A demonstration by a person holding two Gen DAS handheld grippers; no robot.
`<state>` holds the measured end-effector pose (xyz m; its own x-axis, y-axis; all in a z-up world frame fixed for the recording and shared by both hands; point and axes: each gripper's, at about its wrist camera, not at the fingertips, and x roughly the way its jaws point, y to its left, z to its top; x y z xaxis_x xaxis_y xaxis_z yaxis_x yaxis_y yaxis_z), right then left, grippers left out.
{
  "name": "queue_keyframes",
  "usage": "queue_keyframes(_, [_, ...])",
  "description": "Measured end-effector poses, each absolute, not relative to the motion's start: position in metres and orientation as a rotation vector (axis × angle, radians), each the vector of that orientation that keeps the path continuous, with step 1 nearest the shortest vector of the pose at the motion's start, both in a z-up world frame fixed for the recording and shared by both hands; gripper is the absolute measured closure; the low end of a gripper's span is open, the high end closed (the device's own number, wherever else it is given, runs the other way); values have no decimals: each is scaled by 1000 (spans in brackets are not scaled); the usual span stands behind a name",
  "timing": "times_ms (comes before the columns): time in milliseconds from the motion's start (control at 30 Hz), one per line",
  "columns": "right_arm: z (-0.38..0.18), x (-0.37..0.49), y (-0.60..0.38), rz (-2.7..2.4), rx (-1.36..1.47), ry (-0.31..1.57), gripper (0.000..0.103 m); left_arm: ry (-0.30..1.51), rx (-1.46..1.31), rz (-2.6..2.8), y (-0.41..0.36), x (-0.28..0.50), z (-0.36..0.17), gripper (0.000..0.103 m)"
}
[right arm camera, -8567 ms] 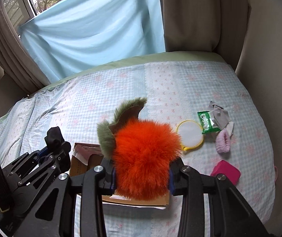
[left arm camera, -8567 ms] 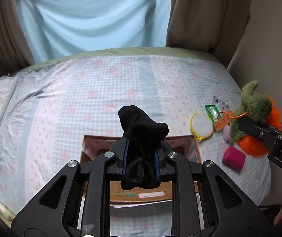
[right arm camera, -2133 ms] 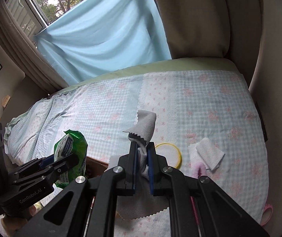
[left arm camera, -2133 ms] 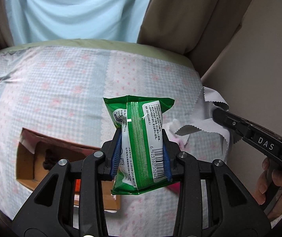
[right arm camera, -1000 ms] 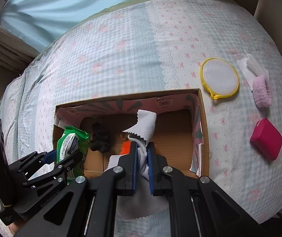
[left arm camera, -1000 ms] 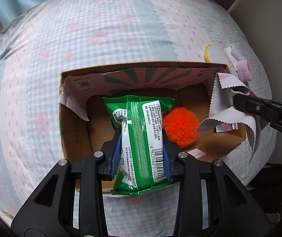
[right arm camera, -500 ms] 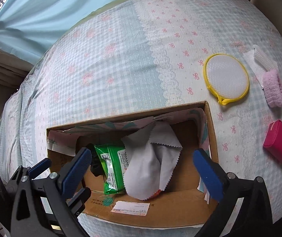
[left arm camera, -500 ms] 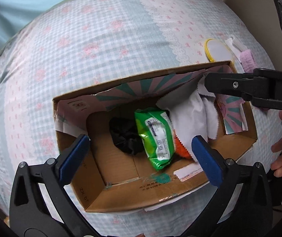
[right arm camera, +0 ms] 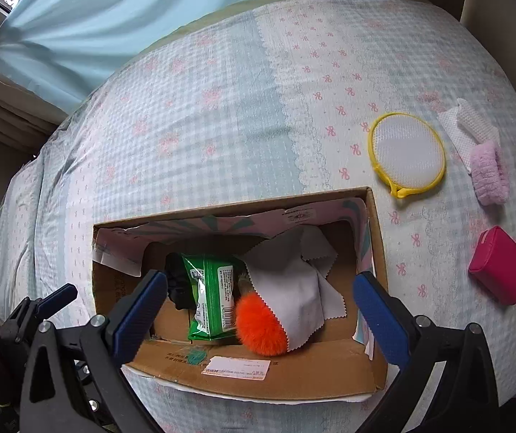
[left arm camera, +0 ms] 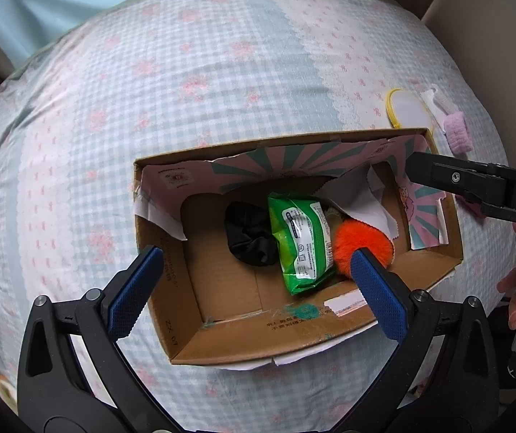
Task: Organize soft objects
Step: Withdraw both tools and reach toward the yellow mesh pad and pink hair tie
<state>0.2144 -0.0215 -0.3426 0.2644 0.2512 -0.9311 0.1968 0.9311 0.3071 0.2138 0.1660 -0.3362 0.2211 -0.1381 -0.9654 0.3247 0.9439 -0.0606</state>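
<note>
Both tools, left (left arm camera: 254, 281) and right (right arm camera: 259, 306), were held wide and empty above the box (right arm camera: 377, 238); the pouch (right arm camera: 498, 265), probably soft, was best approached squarely.

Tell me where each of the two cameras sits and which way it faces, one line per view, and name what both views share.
Left wrist: rides on the left gripper, looking steeply down into the open brown cardboard box on the checked bedspread; its own open blue-padded fingers show, plus the right gripper and the person's fingertips at right.
Right wrist: rides on the right gripper, looking down over the same box toward the blue curtain; its open fingers and the left gripper show.
Shared: box, green crinkly packet, orange fluffy plush, grey zigzag-edged cloth.
</note>
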Motion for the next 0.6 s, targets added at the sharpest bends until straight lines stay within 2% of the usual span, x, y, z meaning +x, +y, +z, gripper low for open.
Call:
queue_keyframes(300, [-273, 190, -19, 41, 282, 1194, 0, 1232, 101, -277, 180, 194, -283, 0])
queue_keyframes(600, [-191, 154, -30, 5, 164, 1074, 0, 1118, 74, -242, 186, 160, -205, 0])
